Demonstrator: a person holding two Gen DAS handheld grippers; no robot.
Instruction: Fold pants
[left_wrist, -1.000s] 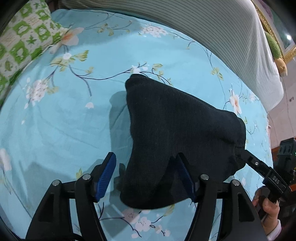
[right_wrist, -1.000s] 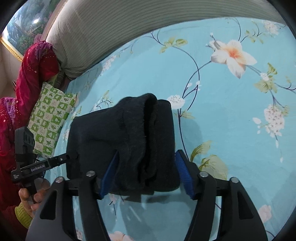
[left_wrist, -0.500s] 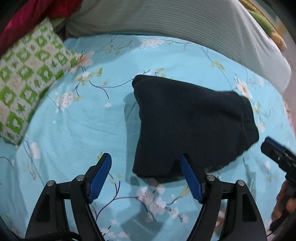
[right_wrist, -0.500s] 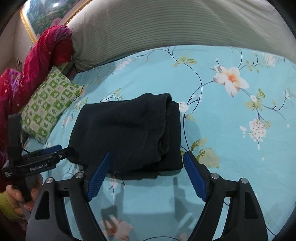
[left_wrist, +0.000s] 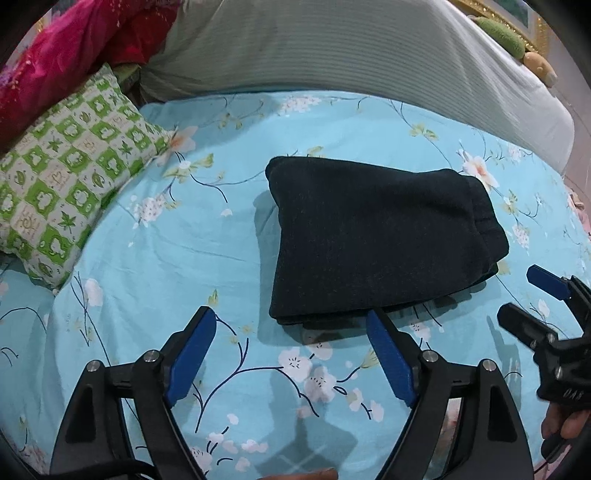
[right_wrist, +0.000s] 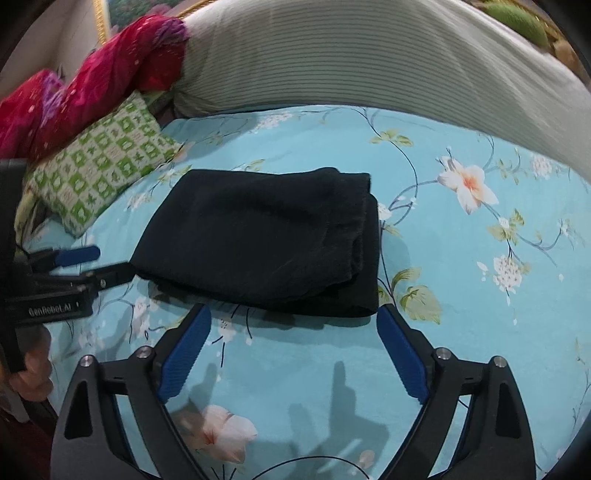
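Both grippers pulled back off pants (left_wrist: 373, 236); fingers (left_wrist: 190, 352) spread wide, empty, pants just ahead.

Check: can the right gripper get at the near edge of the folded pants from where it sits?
Probably yes. The right gripper is open, empty and lined up with the near edge of the pants, with only bare bedsheet between. The left gripper is off to the side.

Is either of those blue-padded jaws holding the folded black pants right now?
No, the folded black pants lie free on the light-blue flowered bedsheet, with both the right gripper and left gripper open, short of them.
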